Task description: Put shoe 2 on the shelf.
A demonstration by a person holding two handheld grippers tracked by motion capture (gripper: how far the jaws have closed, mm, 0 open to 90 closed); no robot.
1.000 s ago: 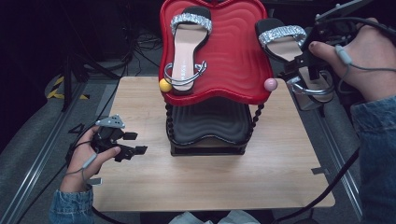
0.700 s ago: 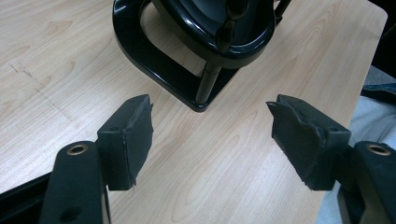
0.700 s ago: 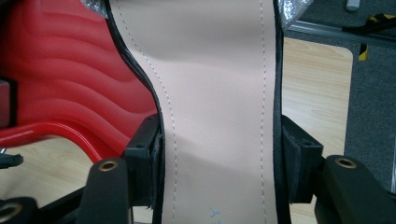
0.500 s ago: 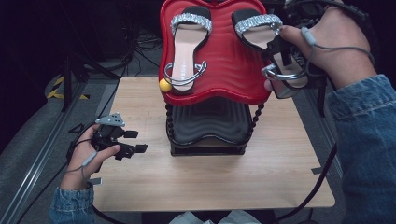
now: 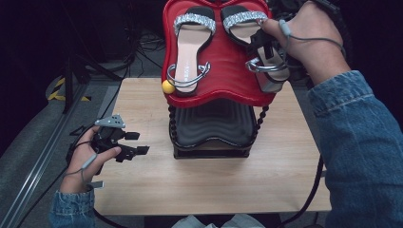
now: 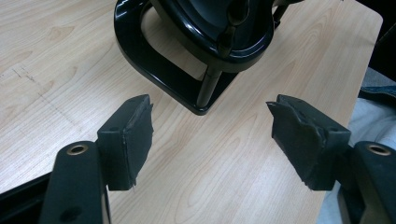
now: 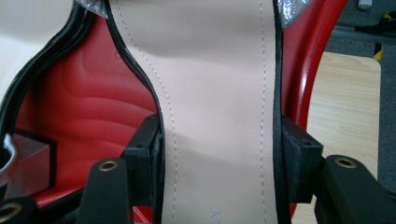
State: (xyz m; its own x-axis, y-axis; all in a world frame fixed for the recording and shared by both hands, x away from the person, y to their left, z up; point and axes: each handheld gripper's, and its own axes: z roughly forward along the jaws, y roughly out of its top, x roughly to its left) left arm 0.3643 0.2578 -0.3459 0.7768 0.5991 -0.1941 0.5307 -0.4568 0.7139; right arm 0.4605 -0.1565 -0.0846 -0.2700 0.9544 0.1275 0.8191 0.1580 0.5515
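R sandal [image 5: 259, 45] lengthwise, toe away

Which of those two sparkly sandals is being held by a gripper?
The right-hand sandal, clamped at its sole by the right gripper. The other sandal lies free on the red tray.

wide bare stretches of pale wooden tabletop [image 5: 142, 190] lie left, right and in front of the black two-tier beaded stand [image 5: 211, 142]. its glossy red wavy-rimmed top tray [image 5: 223, 80] is crowded: two beige flat sandals with silver straps [image 5: 190, 52] lie side by side.
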